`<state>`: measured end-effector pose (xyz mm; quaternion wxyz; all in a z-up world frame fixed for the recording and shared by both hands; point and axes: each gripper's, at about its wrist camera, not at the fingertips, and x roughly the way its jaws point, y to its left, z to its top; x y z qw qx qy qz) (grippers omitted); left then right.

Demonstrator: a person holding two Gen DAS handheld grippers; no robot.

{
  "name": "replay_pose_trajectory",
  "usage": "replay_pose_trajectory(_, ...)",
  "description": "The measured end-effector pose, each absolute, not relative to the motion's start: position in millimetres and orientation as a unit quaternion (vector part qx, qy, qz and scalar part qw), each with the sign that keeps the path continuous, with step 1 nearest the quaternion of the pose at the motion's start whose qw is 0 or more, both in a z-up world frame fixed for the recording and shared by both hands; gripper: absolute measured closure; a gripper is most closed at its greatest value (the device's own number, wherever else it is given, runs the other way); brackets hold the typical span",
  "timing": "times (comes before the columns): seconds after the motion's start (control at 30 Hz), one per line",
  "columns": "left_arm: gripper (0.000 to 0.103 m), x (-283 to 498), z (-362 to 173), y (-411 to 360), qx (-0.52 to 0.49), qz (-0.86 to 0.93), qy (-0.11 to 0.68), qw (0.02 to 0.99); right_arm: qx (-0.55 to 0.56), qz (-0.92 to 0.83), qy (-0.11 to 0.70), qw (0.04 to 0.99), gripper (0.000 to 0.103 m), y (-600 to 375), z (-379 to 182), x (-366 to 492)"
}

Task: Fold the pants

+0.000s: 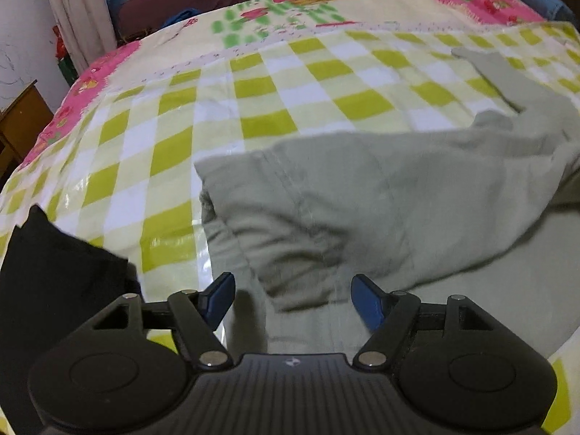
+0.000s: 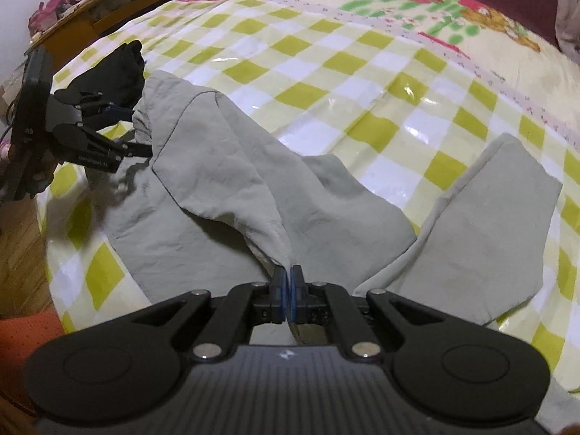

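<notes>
Pale grey-green woven pants (image 2: 232,195) lie spread on a bed under a glossy yellow-green and white checked plastic cover (image 2: 326,72), midway through a fold. One leg (image 2: 482,224) lies flat and angled off to the right in the right wrist view, while the other side of the garment is doubled over itself, rising as a soft ridge toward the far edge of the bed.

The right gripper (image 2: 289,286) is clamped on a pinch of the pants' fabric, its blue pads pressed together with the cloth running up out of them; it appears to be holding the lifted layer taut so the fold line keeps its shape. The left gripper (image 1: 291,299) has its jaws spread apart and nothing between them, the folded edge lying just ahead of its blue fingertips (image 1: 366,301), seemingly to let that end settle in place.

A crumpled black garment (image 1: 54,272) sits beside the pants near the bed's edge, apart from the work. The fold is not yet flat.
</notes>
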<state>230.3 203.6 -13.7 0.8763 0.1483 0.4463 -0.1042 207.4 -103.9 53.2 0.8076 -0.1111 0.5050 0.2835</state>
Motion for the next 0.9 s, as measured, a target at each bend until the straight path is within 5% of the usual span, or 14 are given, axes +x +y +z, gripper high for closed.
replay_pose_trajectory(0.13, 0.073, 224, -12, 199, 0.145, -0.112, 0.435, 0.881, -0.121, 0.284, 0.483, 0.820, 0.101, -106, 50, 206)
replay_pose_trajectory(0.23, 0.079, 231, -13, 202, 0.136, -0.109, 0.426, 0.888, -0.133, 0.281, 0.458, 0.833, 0.101, -107, 48, 204)
replay_pose_trajectory(0.6, 0.083, 146, 51, 216, 0.150, -0.052, 0.350, 0.923, -0.129, 0.302, 0.352, 0.876, 0.101, -102, 82, 104)
replay_pose_trajectory(0.83, 0.082, 114, 18, 227, 0.131, -0.031, 0.372, 0.918, -0.182, 0.301, 0.377, 0.857, 0.101, -63, 39, 58)
replay_pose_trajectory(0.9, 0.074, 108, 15, 221, 0.135, -0.041, 0.356, 0.924, -0.214, 0.280, 0.377, 0.857, 0.101, -61, 35, 58)
